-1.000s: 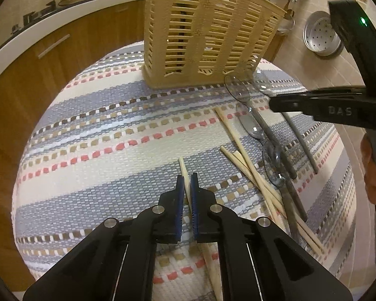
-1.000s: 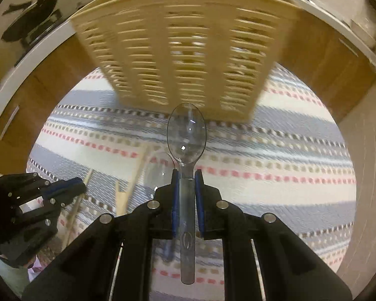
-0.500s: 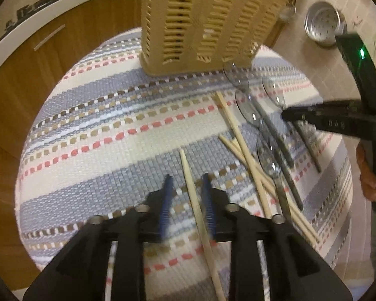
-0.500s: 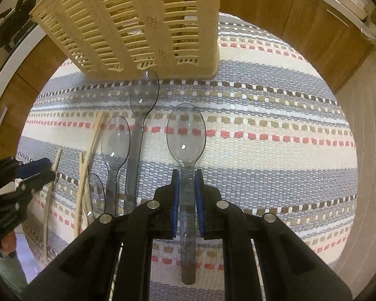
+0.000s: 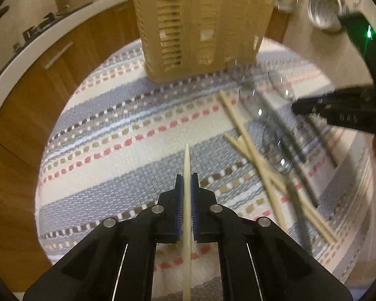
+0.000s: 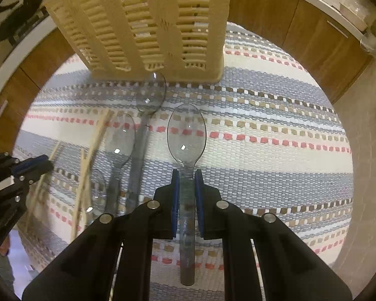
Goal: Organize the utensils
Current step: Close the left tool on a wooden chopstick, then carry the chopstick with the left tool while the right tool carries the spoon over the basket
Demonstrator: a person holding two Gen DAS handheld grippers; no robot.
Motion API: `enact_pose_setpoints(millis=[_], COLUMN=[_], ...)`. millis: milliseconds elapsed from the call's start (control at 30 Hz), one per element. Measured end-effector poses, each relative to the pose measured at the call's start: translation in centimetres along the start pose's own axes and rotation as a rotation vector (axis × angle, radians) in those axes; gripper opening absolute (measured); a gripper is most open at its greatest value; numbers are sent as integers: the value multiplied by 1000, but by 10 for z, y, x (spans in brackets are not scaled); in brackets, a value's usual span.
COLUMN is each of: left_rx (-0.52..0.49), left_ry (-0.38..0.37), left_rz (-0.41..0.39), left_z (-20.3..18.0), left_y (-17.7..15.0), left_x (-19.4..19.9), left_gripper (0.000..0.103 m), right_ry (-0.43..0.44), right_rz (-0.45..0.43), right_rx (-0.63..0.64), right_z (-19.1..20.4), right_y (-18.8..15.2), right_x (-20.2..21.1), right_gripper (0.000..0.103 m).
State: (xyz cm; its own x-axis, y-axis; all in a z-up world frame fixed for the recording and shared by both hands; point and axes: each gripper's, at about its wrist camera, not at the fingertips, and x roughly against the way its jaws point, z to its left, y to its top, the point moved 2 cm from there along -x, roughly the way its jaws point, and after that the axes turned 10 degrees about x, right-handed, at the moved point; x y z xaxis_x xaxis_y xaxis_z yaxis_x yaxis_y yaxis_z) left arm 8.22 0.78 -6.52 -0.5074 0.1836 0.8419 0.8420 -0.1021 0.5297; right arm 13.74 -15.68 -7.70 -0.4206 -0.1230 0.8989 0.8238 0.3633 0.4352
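Observation:
My left gripper (image 5: 187,178) is shut on a pale wooden chopstick (image 5: 186,160) that points toward the beige slotted utensil basket (image 5: 200,25). Several more chopsticks (image 5: 250,148) and clear plastic spoons (image 5: 275,130) lie on the striped cloth to its right. My right gripper (image 6: 187,175) is shut on the handle of a clear plastic spoon (image 6: 186,133), bowl forward, just short of the basket (image 6: 150,25). Other clear spoons (image 6: 148,95) and chopsticks (image 6: 92,145) lie left of it. The right gripper (image 5: 338,110) shows at the right edge of the left wrist view, the left gripper (image 6: 25,170) at the left edge of the right wrist view.
A striped woven cloth (image 6: 263,130) covers the round table. Wooden cabinets (image 5: 37,75) with a white countertop curve behind it. A metal pot (image 5: 323,10) sits on the tiled floor at the back right.
My left gripper opened, straddled the chopstick and shut on it. My right gripper moved back and down from the basket with the spoon, bringing the spoons on the cloth into its view.

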Motion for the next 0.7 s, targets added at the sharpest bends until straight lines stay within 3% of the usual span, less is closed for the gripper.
enact_pose_setpoints(millis=[300, 533, 700], left_rx=[127, 200, 222], left_ry=[-177, -331, -381], left_rz=[-332, -586, -781], left_z=[7, -3, -13], left_y=[22, 70, 102], left_x=[67, 111, 134], left_gripper=[4, 4, 4], right_ry=[32, 60, 77], right_rz=[-234, -441, -597], right_rx=[44, 42, 5], right_z=[10, 9, -4], right_y=[-6, 4, 27], right_x=[64, 118, 154], right_gripper=[10, 10, 10])
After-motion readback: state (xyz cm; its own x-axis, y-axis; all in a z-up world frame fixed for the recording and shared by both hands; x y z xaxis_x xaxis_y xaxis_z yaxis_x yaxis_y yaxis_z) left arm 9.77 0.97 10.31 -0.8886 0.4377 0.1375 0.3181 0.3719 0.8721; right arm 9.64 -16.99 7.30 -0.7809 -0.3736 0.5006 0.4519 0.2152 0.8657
